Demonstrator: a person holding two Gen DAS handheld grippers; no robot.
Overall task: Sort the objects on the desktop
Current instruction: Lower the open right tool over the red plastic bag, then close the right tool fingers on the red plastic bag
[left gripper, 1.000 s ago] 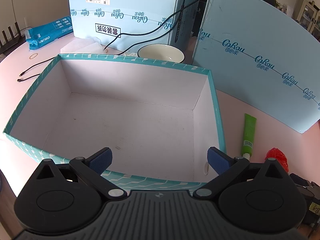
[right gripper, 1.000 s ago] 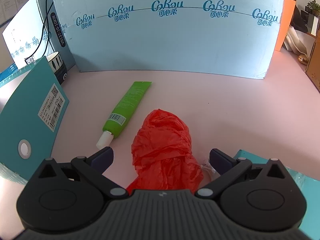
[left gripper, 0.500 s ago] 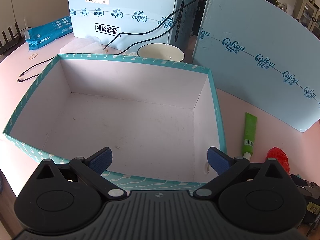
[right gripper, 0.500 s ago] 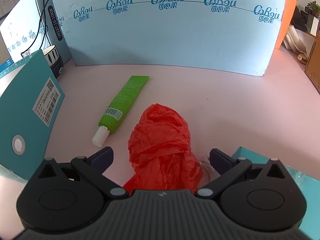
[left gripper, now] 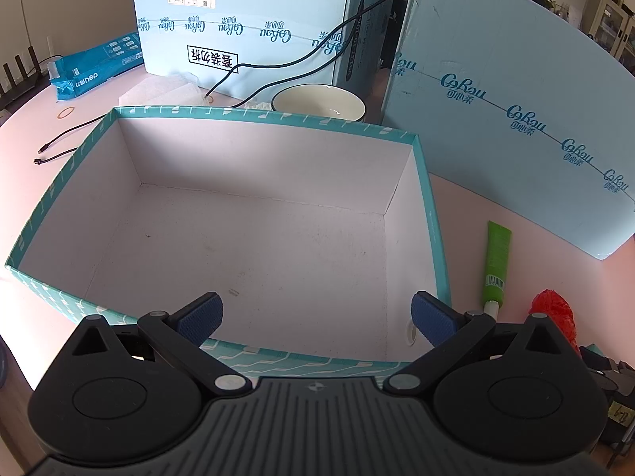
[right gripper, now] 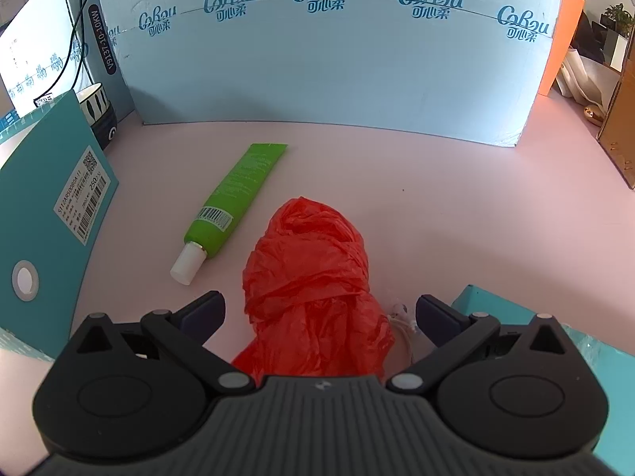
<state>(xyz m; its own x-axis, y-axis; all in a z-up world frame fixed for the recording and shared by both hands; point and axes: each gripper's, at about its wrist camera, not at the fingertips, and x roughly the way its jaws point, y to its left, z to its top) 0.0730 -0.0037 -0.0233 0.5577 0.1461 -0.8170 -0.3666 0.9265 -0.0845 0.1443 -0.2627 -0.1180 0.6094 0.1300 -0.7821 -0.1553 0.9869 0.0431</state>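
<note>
The left gripper hangs over the near wall of a teal box, its 2 blue fingers spread wide with nothing between them; the box's white floor lies ahead of the fingertips. Far beyond the left finger a blue packet and a black cable lie on the pink table. Past the box's far wall sits a bowl, with pale blue cartons standing behind it. Right of the right finger, outside the box, lie a green tube and a red bag. The right gripper also has its fingers spread wide, 1 on each side of the bag, which fills the gap but is not pinched. The tube lies ahead of the left finger, cap toward it, just beside the bag. A thin white cord lies near the right finger.
</note>
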